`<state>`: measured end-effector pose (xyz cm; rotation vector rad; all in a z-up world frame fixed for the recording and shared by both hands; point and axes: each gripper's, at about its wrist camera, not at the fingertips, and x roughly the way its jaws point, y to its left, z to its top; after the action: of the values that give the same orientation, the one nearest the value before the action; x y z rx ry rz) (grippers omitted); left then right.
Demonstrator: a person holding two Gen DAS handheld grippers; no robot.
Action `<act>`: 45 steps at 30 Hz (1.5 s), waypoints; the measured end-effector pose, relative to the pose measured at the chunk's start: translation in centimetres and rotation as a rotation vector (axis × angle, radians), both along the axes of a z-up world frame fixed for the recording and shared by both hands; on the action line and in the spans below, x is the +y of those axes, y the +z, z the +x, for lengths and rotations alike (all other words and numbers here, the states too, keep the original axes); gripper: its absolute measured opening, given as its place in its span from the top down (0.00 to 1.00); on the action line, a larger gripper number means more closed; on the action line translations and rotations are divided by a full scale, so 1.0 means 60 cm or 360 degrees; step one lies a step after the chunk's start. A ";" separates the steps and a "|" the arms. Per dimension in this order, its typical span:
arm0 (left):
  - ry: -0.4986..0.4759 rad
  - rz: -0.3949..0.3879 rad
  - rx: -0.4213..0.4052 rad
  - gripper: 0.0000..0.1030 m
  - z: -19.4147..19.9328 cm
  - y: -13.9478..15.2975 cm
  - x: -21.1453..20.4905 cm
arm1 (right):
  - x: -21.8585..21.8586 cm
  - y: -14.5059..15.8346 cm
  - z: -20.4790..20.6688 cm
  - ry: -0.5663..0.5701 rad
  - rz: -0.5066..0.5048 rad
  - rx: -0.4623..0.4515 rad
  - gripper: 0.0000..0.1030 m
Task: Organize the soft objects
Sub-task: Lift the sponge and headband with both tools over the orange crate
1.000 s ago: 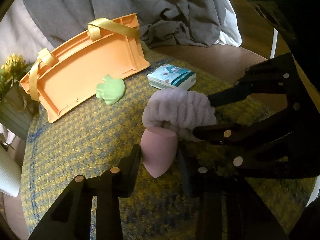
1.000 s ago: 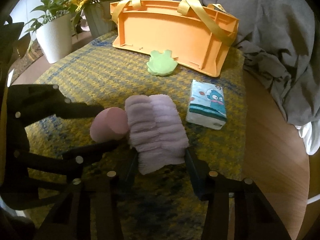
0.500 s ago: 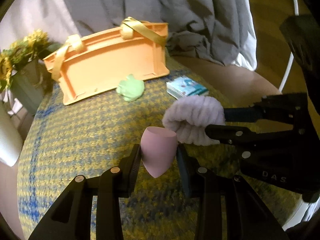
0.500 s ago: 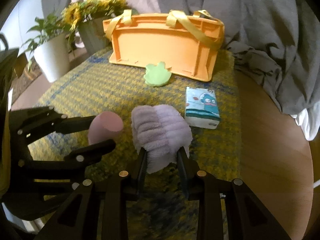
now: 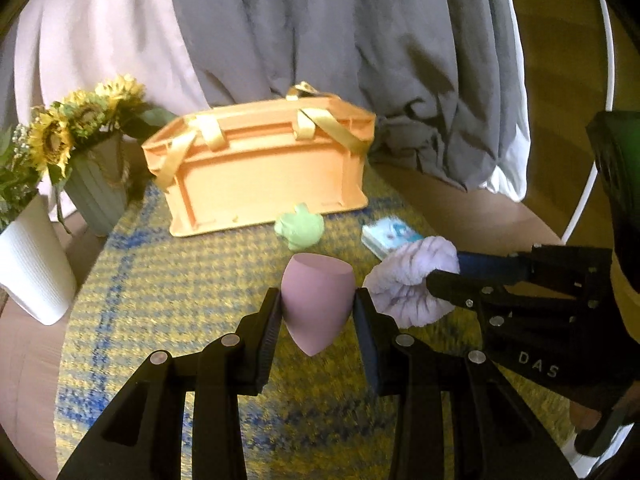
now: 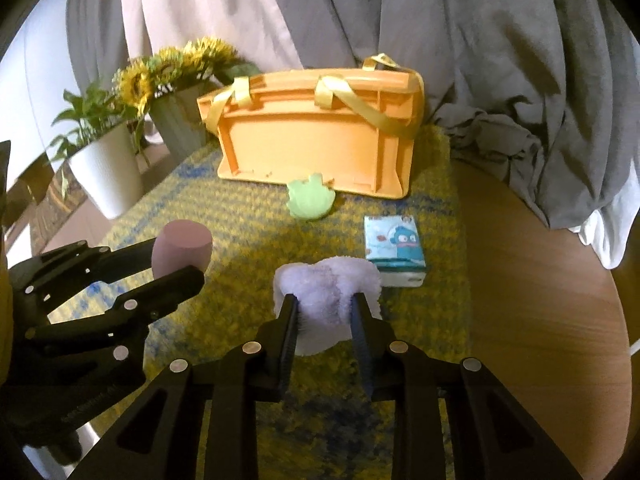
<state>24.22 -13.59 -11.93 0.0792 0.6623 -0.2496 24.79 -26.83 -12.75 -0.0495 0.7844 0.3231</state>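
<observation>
My left gripper [image 5: 316, 304] is shut on a pink egg-shaped makeup sponge [image 5: 316, 300] and holds it above the yellow-blue woven mat [image 5: 168, 292]. My right gripper [image 6: 325, 308] is shut on a fluffy lilac headband [image 6: 328, 292], also lifted. The sponge shows in the right wrist view [image 6: 182, 246], the headband in the left wrist view [image 5: 412, 284]. An orange basket [image 5: 264, 176] with yellow handles stands at the back of the mat. A green frog-shaped sponge [image 5: 301, 230] and a tissue pack [image 6: 394, 248] lie on the mat in front of it.
A sunflower vase [image 5: 96, 184] and a white plant pot [image 5: 30, 268] stand left of the mat. Grey and white cloth [image 5: 360, 40] hangs behind the basket. The wooden table edge [image 6: 540, 300] curves on the right.
Both grippers closed on their objects, the sponge and the headband, and lifted them off the mat. The views tilted up toward the basket.
</observation>
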 end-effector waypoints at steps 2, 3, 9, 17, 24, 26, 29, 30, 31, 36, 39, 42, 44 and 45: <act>0.0017 -0.0015 -0.0024 0.65 0.000 0.010 0.005 | 0.002 0.011 0.000 -0.0008 0.0019 -0.0021 0.74; 0.0020 -0.0021 -0.0032 0.65 -0.001 0.013 0.006 | 0.001 0.014 0.000 -0.0012 0.0028 -0.0025 0.74; 0.0048 -0.0055 -0.0096 0.65 -0.001 0.038 0.020 | 0.005 0.044 0.001 -0.0037 0.0074 -0.0087 0.74; 0.0083 -0.0146 -0.0189 0.65 -0.002 0.081 0.042 | 0.013 0.083 -0.001 -0.0068 0.0117 -0.0187 0.74; 0.0075 -0.0171 -0.0295 0.65 0.004 0.119 0.059 | 0.020 0.119 0.003 -0.0116 0.0174 -0.0267 0.74; 0.0071 -0.0177 -0.0323 0.65 0.009 0.129 0.065 | 0.024 0.130 0.006 -0.0132 0.0189 -0.0291 0.74; 0.0068 -0.0185 -0.0355 0.65 0.017 0.142 0.074 | 0.032 0.142 0.011 -0.0154 0.0203 -0.0326 0.74; 0.0068 -0.0187 -0.0362 0.65 0.020 0.145 0.077 | 0.035 0.146 0.013 -0.0165 0.0206 -0.0340 0.74; 0.0067 -0.0188 -0.0372 0.65 0.023 0.148 0.080 | 0.036 0.148 0.014 -0.0173 0.0208 -0.0352 0.74; 0.0065 -0.0189 -0.0423 0.65 0.038 0.160 0.096 | 0.050 0.166 0.024 -0.0215 0.0209 -0.0429 0.74; 0.0057 -0.0180 -0.0453 0.65 0.047 0.168 0.106 | 0.058 0.175 0.032 -0.0236 0.0217 -0.0455 0.74; 0.0043 -0.0177 -0.0480 0.65 0.060 0.177 0.115 | 0.067 0.184 0.042 -0.0261 0.0230 -0.0486 0.74; 0.0033 -0.0174 -0.0499 0.65 0.068 0.183 0.122 | 0.072 0.189 0.048 -0.0273 0.0236 -0.0502 0.74; 0.0029 -0.0171 -0.0509 0.65 0.073 0.187 0.125 | 0.076 0.192 0.051 -0.0280 0.0239 -0.0510 0.74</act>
<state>28.57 -6.10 -0.72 0.0090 0.3305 -0.2479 27.85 -22.30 -1.21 0.1067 0.4418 0.1996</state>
